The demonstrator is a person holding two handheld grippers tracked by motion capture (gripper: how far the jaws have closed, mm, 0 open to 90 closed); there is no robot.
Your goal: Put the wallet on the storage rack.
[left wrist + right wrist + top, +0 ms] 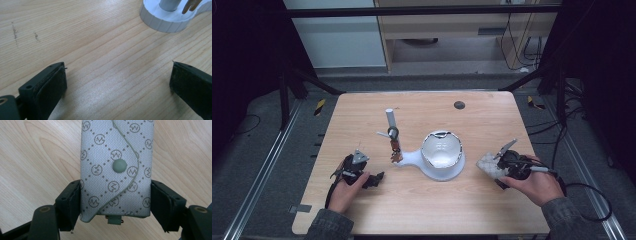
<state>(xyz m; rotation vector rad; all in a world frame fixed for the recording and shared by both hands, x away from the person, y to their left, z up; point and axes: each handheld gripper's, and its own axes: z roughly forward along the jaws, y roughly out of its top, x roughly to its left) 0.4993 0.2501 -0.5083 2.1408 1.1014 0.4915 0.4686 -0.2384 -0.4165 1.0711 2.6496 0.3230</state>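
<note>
A grey pouch (116, 167) with a printed logo pattern and a snap button sits between my right gripper's (115, 195) jaws, which are shut on its sides just above the wooden table. In the high view the pouch (486, 165) and right gripper (498, 170) are at the table's right, beside a white stand (412, 159) that carries a white bowl (441, 149). The stand's upright post (390, 119) has small dark and brown items hanging from it. My left gripper (374, 179) rests at the front left, open, with only bare wood between its jaws (118, 67).
The stand's ribbed white base (162, 20) lies ahead and to the right of the left gripper. A small dark round spot (459, 105) marks the far side of the wooden table (362, 115). Dark frame rails and cables run along both table sides.
</note>
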